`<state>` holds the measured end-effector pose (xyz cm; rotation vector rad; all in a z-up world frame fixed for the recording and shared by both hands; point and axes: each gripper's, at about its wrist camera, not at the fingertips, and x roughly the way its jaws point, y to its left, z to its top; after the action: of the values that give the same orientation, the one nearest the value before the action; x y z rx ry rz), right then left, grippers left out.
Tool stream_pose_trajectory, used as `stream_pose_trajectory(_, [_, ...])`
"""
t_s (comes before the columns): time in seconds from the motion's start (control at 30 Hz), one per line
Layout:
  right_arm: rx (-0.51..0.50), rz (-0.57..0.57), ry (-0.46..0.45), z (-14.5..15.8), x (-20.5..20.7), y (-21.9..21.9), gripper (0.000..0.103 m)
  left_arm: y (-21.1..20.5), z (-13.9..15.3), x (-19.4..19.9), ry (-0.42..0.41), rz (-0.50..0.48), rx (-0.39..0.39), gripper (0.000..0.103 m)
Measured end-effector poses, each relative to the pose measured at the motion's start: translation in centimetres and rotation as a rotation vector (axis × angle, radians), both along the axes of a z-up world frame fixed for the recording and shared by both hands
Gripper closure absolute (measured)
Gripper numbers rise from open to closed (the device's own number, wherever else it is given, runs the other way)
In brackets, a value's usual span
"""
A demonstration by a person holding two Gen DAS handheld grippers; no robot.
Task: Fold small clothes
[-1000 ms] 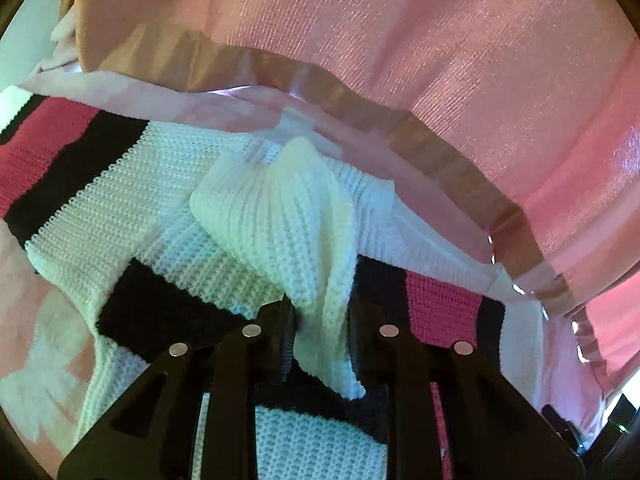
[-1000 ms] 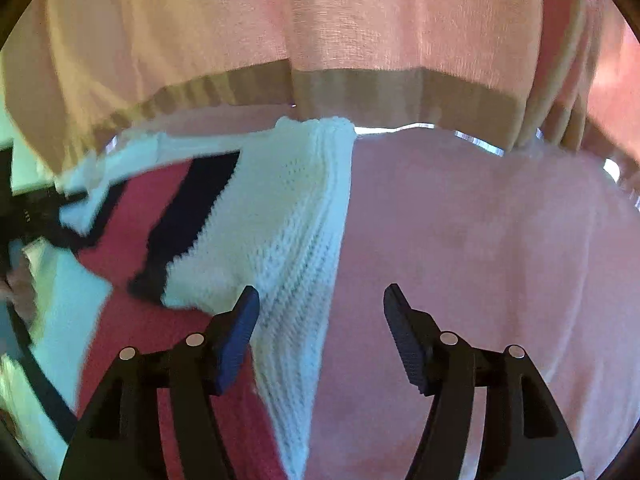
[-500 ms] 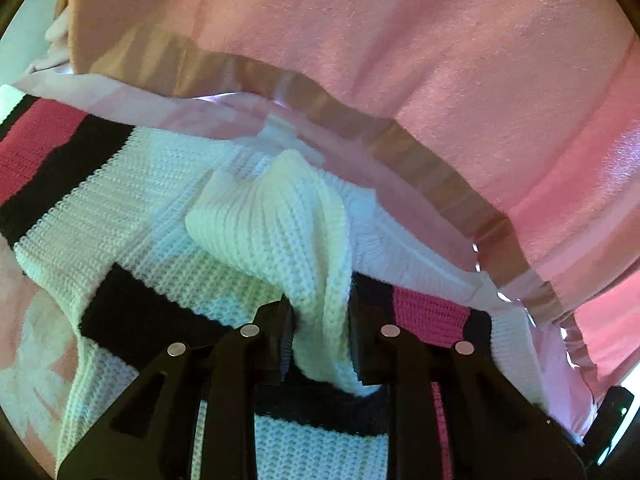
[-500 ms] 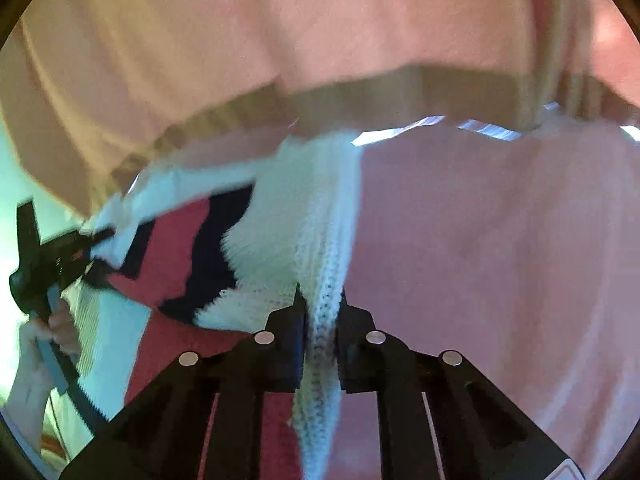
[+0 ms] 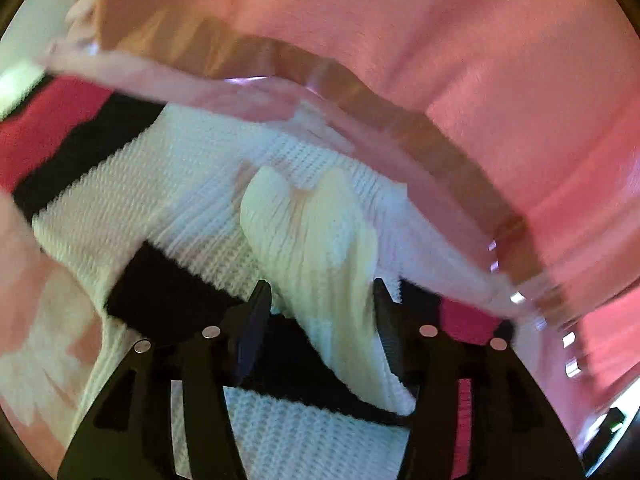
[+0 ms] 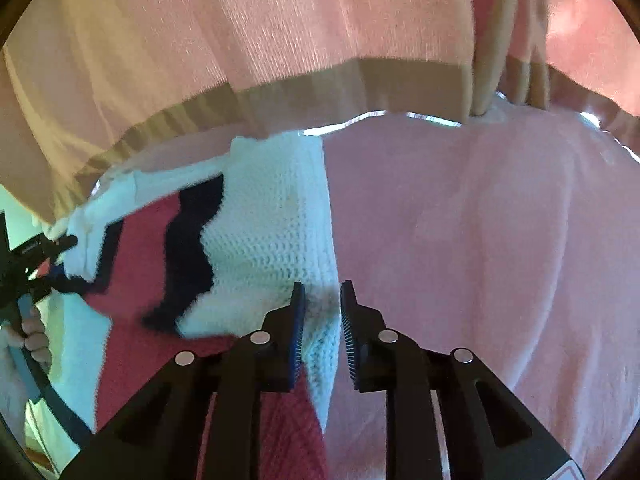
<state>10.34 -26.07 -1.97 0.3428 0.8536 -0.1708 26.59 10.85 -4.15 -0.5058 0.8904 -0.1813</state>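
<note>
Left gripper jaws opening around the white ribbed cuff of the white, black and red knitted sweater; right gripper jaws opening around its white edge, on pink bedding

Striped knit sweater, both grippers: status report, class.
Left gripper opening, white cuff between jaws. Right gripper opening around white-black-red striped knit sweater edge. No obstruction.

No readable txt, labels, brands or nos. anywhere in either wrist view.
</note>
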Motion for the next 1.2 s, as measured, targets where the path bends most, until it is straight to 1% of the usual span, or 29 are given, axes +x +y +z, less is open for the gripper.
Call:
stream_pose_trajectory(0.03, [-0.012,0.004,-0.018,0.7,-0.1,0.2,0.079,0.2,0.5,-0.1,-0.01,-0.001,-0.025,0.048])
stream_pose_trajectory(0.07, [-0.022,0.007,-0.038,1.3,-0.2,0.4,0.075,0.3,0.9,-0.2,-0.024,-0.003,-0.032,0.041])
stream_pose_trajectory(0.1, [-0.028,0.018,-0.052,1.6,-0.3,0.5,0.066,0.2,1.4,-0.5,-0.039,-0.002,-0.022,0.037])
stream_pose_trajectory(0.13, [-0.035,0.034,-0.063,1.9,-0.3,0.9,0.063,0.0,1.6,-0.5,-0.045,-0.007,-0.017,0.028])
stream_pose_trajectory(0.17, [-0.04,0.046,-0.068,2.1,-0.1,1.3,0.063,-0.3,1.7,-0.4,-0.042,-0.014,-0.013,0.022])
stream_pose_trajectory(0.3, [-0.045,0.148,-0.039,1.1,0.8,3.7,0.063,-2.6,1.8,-0.1,-0.02,-0.052,-0.001,0.022])
stream_pose_trajectory(0.37, [-0.052,0.171,-0.025,0.6,1.0,4.5,0.063,-4.3,1.7,0.3,-0.005,-0.082,0.073,0.016])
stream_pose_trajectory(0.4, [-0.051,0.18,-0.019,0.4,1.1,4.8,0.063,-5.3,1.3,0.6,0.016,-0.083,0.14,0.016])
stream_pose_trajectory(0.43, [-0.048,0.185,-0.016,0.3,1.1,4.9,0.062,-5.8,0.8,0.8,0.034,-0.069,0.181,0.017])
stream_pose_trajectory(0.47, [-0.048,0.186,-0.018,0.2,1.1,5.0,0.062,-6.0,0.3,1.0,0.047,-0.054,0.213,0.023])
stream_pose_trajectory(0.5, [-0.048,0.186,-0.02,0.2,1.1,5.0,0.06,-6.0,-0.3,1.2,0.064,-0.035,0.217,0.036])
stream_pose_trajectory(0.53, [-0.047,0.187,-0.022,0.3,1.1,5.0,0.06,-5.6,-0.5,1.2,0.077,-0.032,0.199,0.066])
stream_pose_trajectory(0.57, [-0.051,0.186,-0.023,0.3,1.0,4.9,0.06,-5.1,-0.6,1.1,0.091,-0.019,0.175,0.082])
stream_pose_trajectory(0.6, [-0.059,0.182,-0.025,0.4,0.9,4.7,0.06,-3.8,-0.4,0.5,0.076,0.008,0.109,0.083])
stream_pose_trajectory(0.63, [-0.064,0.178,-0.026,0.4,0.8,4.6,0.058,-2.5,-0.1,-0.5,0.057,0.057,0.079,0.083])
stream_pose_trajectory(0.7, [-0.08,0.157,-0.008,0.2,0.7,4.3,0.055,-0.2,0.2,-2.4,0.037,0.147,0.101,0.082])
stream_pose_trajectory(0.73, [-0.087,0.142,0.011,-0.1,0.7,4.0,0.055,0.8,-0.1,-3.1,0.05,0.194,0.144,0.08])
stream_pose_trajectory(0.77, [-0.088,0.132,0.027,-0.4,0.8,3.8,0.055,1.7,-0.4,-3.4,0.065,0.228,0.157,0.078])
stream_pose_trajectory(0.8, [-0.081,0.119,0.054,-0.9,0.9,3.5,0.055,2.9,-1.0,-3.8,0.092,0.245,0.134,0.074])
stream_pose_trajectory(0.83, [-0.072,0.113,0.068,-1.2,1.0,3.3,0.055,3.8,-1.3,-3.9,0.101,0.228,0.08,0.072])
stream_pose_trajectory(0.87, [-0.062,0.106,0.075,-1.4,1.0,3.2,0.055,4.2,-1.2,-4.0,0.092,0.214,0.052,0.068])
stream_pose_trajectory(0.9, [-0.058,0.1,0.066,-1.3,0.9,3.1,0.055,4.6,-0.9,-4.1,0.074,0.202,0.047,0.063])
stream_pose_trajectory(0.93, [-0.065,0.099,0.057,-1.1,0.9,3.3,0.055,4.8,-0.6,-4.0,0.055,0.192,0.052,0.052])
stream_pose_trajectory(0.97, [-0.079,0.097,0.041,-0.6,0.9,3.4,0.055,4.9,-0.4,-3.8,0.044,0.177,0.053,0.046])
stream_pose_trajectory(1.0, [-0.082,0.094,0.032,-0.4,1.0,3.4,0.053,4.9,-0.4,-3.7,0.049,0.172,0.049,0.045])
stream_pose_trajectory(1.03, [-0.082,0.087,0.02,-0.2,1.1,3.2,0.046,4.8,-0.5,-3.5,0.057,0.167,0.033,0.038])
stream_pose_trajectory(1.07, [-0.083,0.08,0.011,-0.1,1.3,3.0,0.043,4.6,-0.7,-3.1,0.065,0.158,0.022,0.034])
stream_pose_trajectory(1.13, [-0.09,0.056,-0.013,-0.1,2.2,2.3,0.04,3.5,-1.2,-1.9,0.068,0.143,0.033,0.034])
stream_pose_trajectory(1.2, [-0.061,0.061,-0.002,-0.6,3.5,1.6,0.04,2.9,-1.2,-1.8,0.029,0.122,0.034,0.045])
